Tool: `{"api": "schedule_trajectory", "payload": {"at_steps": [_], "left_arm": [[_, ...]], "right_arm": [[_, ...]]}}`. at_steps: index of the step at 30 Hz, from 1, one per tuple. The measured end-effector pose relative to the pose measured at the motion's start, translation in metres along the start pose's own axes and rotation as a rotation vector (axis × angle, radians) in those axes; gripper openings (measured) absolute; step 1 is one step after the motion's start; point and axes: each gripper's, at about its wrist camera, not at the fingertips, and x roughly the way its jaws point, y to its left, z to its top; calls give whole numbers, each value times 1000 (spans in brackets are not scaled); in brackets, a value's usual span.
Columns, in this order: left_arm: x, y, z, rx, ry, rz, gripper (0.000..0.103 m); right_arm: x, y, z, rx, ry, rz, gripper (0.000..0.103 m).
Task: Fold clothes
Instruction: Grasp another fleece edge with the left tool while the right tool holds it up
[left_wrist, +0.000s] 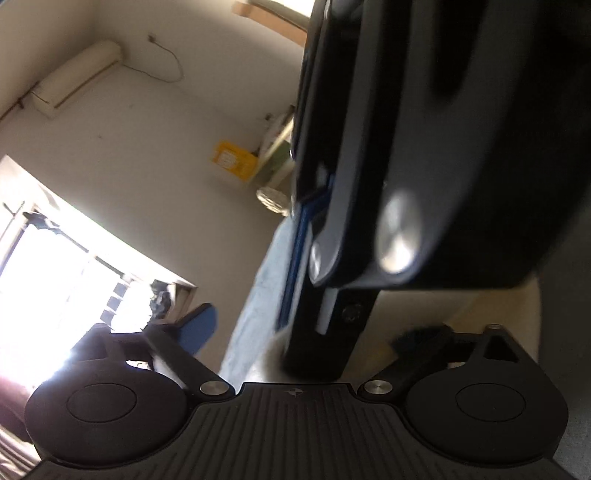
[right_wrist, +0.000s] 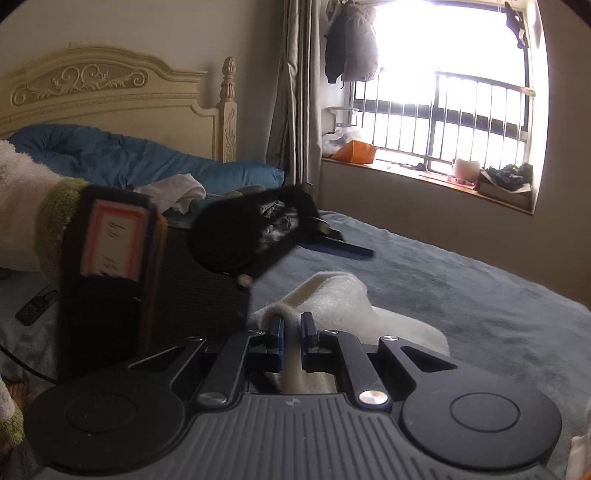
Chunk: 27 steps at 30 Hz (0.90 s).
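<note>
A cream carved headboard (right_wrist: 103, 92) stands against a pale wall, with a blue duvet (right_wrist: 147, 162) bunched below it on the grey-blue bed (right_wrist: 461, 295). Beside a grey curtain (right_wrist: 295, 92), a barred window (right_wrist: 443, 103) glares white. An air conditioner (left_wrist: 77, 77) hangs high on the wall.

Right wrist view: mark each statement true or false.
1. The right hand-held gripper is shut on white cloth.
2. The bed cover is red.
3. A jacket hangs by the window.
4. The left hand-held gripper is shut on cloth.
1. True: the right hand-held gripper pinches the white cloth.
2. False: the bed cover is grey-blue.
3. True: the jacket hangs beside the window.
4. False: the left hand-held gripper is open, holding nothing.
</note>
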Motion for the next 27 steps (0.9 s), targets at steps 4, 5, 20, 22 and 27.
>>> {"api": "schedule_trajectory", "payload": {"at_steps": [4, 5, 20, 22, 27], "left_arm": [[19, 16, 3, -135, 52, -84, 57], [23, 22, 4, -171, 61, -85, 52], [62, 106, 19, -712, 211, 46, 17], [60, 122, 16, -758, 219, 82, 16], [44, 139, 8, -855, 239, 130, 15]], "right_arm": [[-15, -24, -8, 124, -42, -3, 16], [-22, -33, -11, 168, -60, -2, 22], [-73, -95, -163, 936, -111, -314, 77], [-57, -90, -178, 964, -67, -308, 80], [-2, -90, -190, 938, 44, -304, 79]]}}
